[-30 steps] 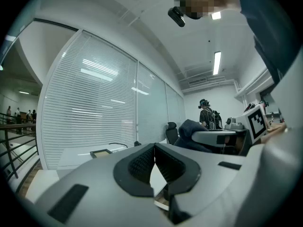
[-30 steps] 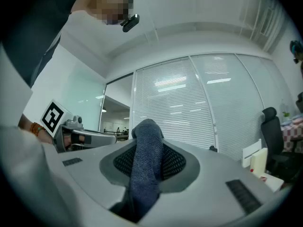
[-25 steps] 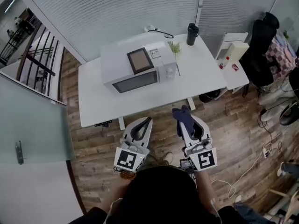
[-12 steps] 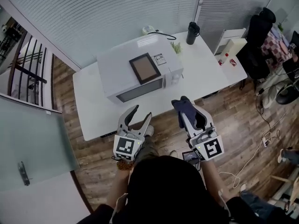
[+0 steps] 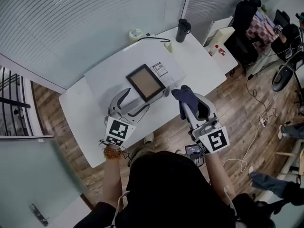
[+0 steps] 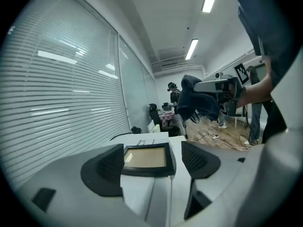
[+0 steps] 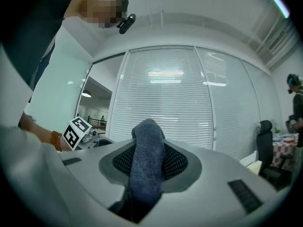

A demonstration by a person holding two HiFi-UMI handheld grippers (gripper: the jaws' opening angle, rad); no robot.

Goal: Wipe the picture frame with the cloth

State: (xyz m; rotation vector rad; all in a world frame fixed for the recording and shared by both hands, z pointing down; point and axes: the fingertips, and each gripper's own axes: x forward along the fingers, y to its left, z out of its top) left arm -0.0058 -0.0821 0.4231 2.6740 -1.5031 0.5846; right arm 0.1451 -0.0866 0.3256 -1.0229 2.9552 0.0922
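Two grippers hover by the picture frame (image 5: 146, 82), which lies flat on a white microwave (image 5: 111, 72), just ahead of the left gripper (image 5: 137, 101). That gripper's jaws have just been opening and now stand wide, apparently touching nothing. Beside it, the right gripper (image 5: 192, 110) is clamped on the dark cloth (image 5: 185, 97); best steady the frame's edges first, then draw the cloth flat across the glass.

The cloth (image 5: 187, 99) is looking like a coarse, matt dark-blue weave; the picture frame (image 5: 145, 81) is showing a matt black rim; the floor (image 5: 232, 113) at right is showing worn wood planks.
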